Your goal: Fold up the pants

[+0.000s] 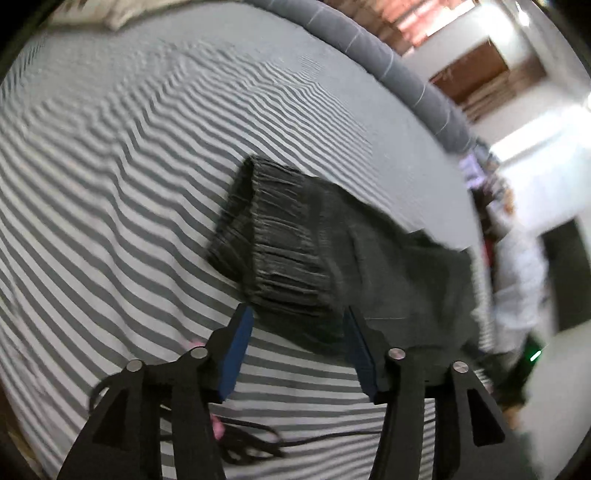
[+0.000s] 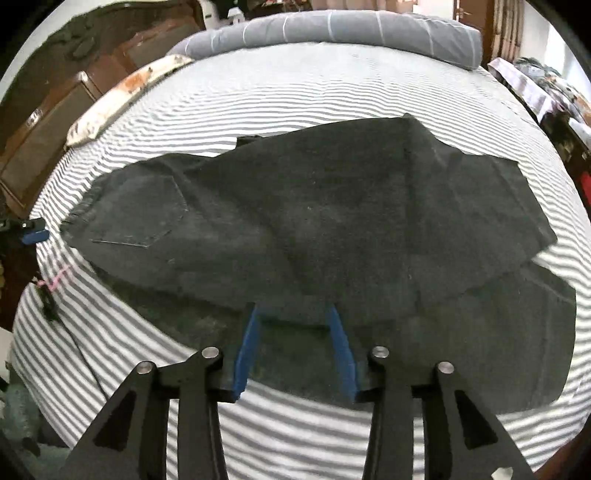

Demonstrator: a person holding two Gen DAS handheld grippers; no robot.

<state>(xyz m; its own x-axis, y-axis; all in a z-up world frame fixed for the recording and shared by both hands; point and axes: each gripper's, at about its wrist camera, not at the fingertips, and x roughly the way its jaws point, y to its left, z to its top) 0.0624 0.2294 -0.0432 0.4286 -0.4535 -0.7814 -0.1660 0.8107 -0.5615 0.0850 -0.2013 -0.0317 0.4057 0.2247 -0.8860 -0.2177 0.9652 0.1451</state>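
Dark charcoal pants lie across a grey-and-white striped bed, one leg folded over the other, back pocket up at the left. In the left wrist view the ribbed elastic waistband points toward me. My left gripper is open, its blue pads on either side of the waistband's near corner, just at its edge. My right gripper is open over the near edge of the pants, the upper layer's edge at its fingertips. The left gripper's tip also shows in the right wrist view at the far left, by the waistband.
A grey bolster pillow lies along the far edge of the bed. A patterned pillow lies at the far left by a wooden headboard. A black cable trails on the sheet near me. Cluttered furniture stands past the right edge.
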